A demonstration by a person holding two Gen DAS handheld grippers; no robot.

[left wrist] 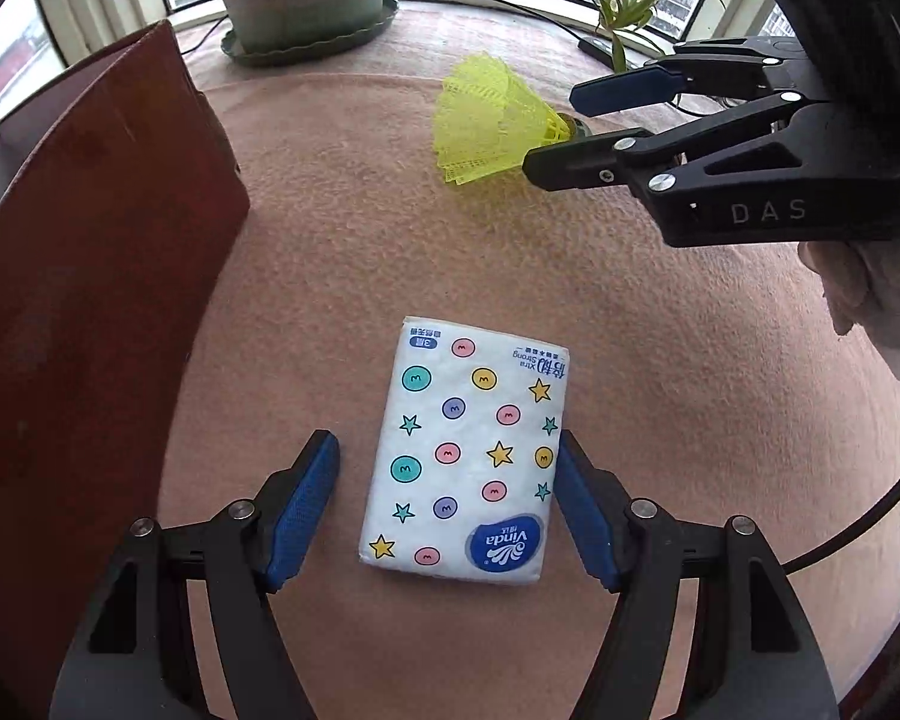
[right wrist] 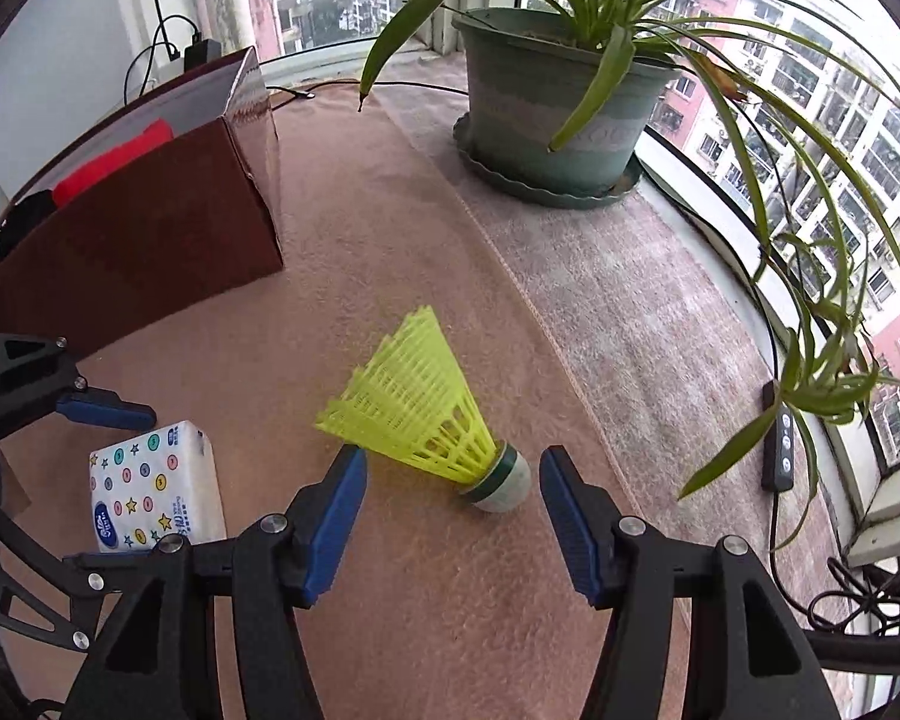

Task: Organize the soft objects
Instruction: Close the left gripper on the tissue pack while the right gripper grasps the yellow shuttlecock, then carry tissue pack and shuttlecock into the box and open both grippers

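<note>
A white tissue pack with coloured dots and stars lies flat on the pink cloth. My left gripper is open and straddles the pack, its right finger touching the pack's edge. A yellow shuttlecock lies on its side on the cloth. My right gripper is open with the shuttlecock's cork end between its fingers, not clamped. The right gripper and shuttlecock also show in the left wrist view; the tissue pack and the left gripper also show in the right wrist view.
A brown cardboard box stands at the left with a red soft item inside. A green potted plant stands at the back by the window. A black remote and cables lie at the right edge.
</note>
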